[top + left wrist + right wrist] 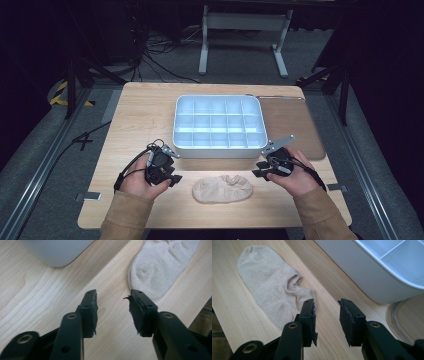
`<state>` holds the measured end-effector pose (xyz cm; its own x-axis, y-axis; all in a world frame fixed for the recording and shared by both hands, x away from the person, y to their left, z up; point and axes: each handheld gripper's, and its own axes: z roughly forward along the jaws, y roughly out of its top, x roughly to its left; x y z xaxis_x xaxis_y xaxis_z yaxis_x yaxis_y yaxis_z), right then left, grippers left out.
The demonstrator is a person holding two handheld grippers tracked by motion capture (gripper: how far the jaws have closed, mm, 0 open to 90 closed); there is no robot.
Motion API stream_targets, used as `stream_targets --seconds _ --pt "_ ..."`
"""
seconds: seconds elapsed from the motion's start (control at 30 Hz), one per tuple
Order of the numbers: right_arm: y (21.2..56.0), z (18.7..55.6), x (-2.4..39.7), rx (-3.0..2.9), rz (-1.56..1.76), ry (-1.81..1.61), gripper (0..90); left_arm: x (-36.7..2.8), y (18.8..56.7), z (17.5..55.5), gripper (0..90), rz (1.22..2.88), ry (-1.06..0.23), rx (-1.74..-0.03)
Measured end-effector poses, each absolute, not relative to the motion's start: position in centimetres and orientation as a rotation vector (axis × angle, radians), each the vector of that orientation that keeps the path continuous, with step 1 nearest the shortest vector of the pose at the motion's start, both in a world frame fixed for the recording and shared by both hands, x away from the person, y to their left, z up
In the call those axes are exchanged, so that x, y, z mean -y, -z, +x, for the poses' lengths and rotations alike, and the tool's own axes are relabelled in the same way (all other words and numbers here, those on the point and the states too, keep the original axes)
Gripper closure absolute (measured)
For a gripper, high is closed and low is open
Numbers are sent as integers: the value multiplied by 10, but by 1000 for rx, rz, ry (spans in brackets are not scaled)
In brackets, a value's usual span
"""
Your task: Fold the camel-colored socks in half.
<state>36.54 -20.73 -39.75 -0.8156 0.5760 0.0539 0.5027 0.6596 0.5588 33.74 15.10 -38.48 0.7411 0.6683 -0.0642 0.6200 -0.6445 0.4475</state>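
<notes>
Your left gripper [172, 181] sits at the near left of the table [135, 120], held low in your left hand [137, 182]. In its own view its jaws stand apart with bare wood between them; nothing is held. The sock [160, 265] lies just past the right jaw in that view, close to its tip but not between the pads.

Your right gripper [260, 170] sits at the near right in your right hand [295, 177], pointing toward the middle of the table. Its jaws are also parted with only wood in the gap. In its view the sock's open end [305, 293] reaches the tip of the left jaw; whether they touch, I cannot tell.

The sock [222, 188] is beige and lies flat near the table's front edge, between your 2 grippers, its length running left to right. Just behind it stands the white tray [220, 149], divided into many small compartments. A brown mat [295, 125] lies to the tray's right.
</notes>
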Motion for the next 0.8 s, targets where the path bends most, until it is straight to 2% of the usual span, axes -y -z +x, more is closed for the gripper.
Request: stream_targets --seconds 0.03,0.07,0.2,0.47,0.6,0.8 --pt "397 365 207 -2739 893 -868 654 -149 385 337 525 2500 -140 -985" --pt "397 365 207 -2739 893 -868 654 -148 386 337 525 2506 -116 -992" --pt "397 364 207 -2744 889 -867 653 -151 385 340 591 2490 -6 -1057" --pt "398 363 206 -2745 894 -875 653 -148 375 336 654 2490 -41 -1040" --pt "399 360 209 -2745 907 -863 656 -139 371 333 627 2489 -88 -1028" --pt "400 357 208 -2748 904 -859 657 -127 373 333 638 2496 -4 -993"
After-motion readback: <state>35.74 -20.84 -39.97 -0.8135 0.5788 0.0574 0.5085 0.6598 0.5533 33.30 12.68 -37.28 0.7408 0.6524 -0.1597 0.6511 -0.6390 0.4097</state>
